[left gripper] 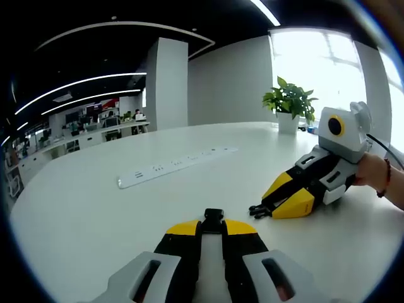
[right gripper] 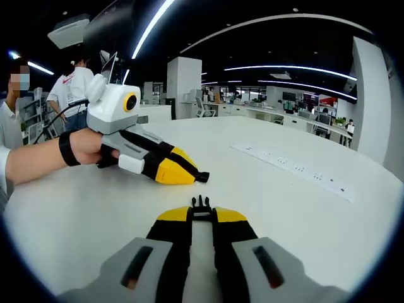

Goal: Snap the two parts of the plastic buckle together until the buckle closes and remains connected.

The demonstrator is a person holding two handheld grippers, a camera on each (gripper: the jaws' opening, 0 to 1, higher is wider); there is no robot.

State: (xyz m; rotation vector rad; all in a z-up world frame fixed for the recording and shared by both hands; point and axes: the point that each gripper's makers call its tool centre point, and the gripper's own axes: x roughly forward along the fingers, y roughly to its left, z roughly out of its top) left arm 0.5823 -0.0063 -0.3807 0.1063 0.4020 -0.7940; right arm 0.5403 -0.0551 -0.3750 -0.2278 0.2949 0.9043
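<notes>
In the left gripper view, the left gripper (left gripper: pixel 212 228) is rising from the bottom centre, its yellow-tipped jaws narrowed onto a black socket (left gripper: pixel 213 220) — the buckle half is sticking out just above the tips, low in the frame. At right of that frame, the right gripper (left gripper: pixel 264 210) is lying on the white table (left gripper: pixel 95 214), jaws closed around a pronged clip (left gripper: pixel 257 210) that is poking out toward the left; a hand (left gripper: pixel 374 173) is gripping it at the far right edge. The two halves are near each other but apart.

In the right gripper view, the right gripper (right gripper: pixel 201 213) is pinching the clip (right gripper: pixel 201 205) at lower centre, prongs pointing up the frame. The left gripper (right gripper: pixel 197 177) is sitting at centre left, the socket (right gripper: pixel 201 177) showing at its tip. A power strip (right gripper: pixel 293 169) is lying at right — in the left gripper view (left gripper: pixel 170 165) it is stretching across the middle. A plant (left gripper: pixel 289 101) is standing at upper right.
</notes>
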